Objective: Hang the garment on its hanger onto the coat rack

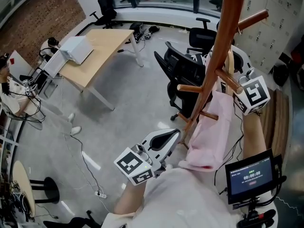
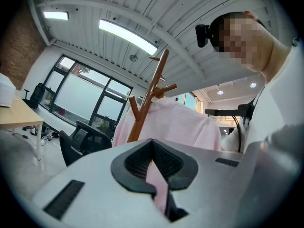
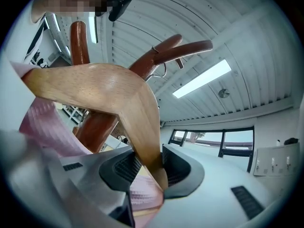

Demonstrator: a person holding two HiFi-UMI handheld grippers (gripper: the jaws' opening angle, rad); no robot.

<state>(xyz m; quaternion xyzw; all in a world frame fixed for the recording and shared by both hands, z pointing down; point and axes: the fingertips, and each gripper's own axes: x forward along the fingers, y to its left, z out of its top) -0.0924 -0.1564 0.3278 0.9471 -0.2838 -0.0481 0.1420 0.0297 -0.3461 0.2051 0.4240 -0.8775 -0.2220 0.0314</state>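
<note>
Far left: desk (image 1: 102, 46) with a white box (image 1: 76, 49) on it, well apart from the work, no obstacle. Black office chair (image 1: 183, 72) stands just beside the rack on its left and crowds that side.

Left gripper (image 1: 172, 140) is low, jaws clenched on a fold of the pink garment (image 1: 213, 127) near its lower edge; its own view shows pink cloth pinched between the pads.

Coat rack (image 1: 227, 27) rises centre-right with pegs at several heights. A long lower peg (image 1: 194, 88) and a short peg (image 1: 209, 115) sit right at the garment; cannot tell if they touch it. The garment hangs just right of the pole on a wooden hanger (image 3: 109, 87).

Right gripper (image 3: 149, 167) is up high, jaws clamped on the hanger's arm with a bit of pink cloth caught in too. A thin metal hook (image 3: 165, 71) shows near the upper pegs; cannot tell if it sits on one.

Risks, as a judgement:
- Hook not seated: if the right gripper lets go, the hanger and garment drop.
- A pull from the left gripper on the hem could drag the cloth off the hanger shoulder or swing the hook off its peg.
- Cloth could snag on the lower pegs.
- A sideways shove on the pole could rock the rack.

Far right: a screen on a mount (image 1: 251, 174) below the right arm, and lockers (image 1: 273, 18) behind. Neither blocks.
</note>
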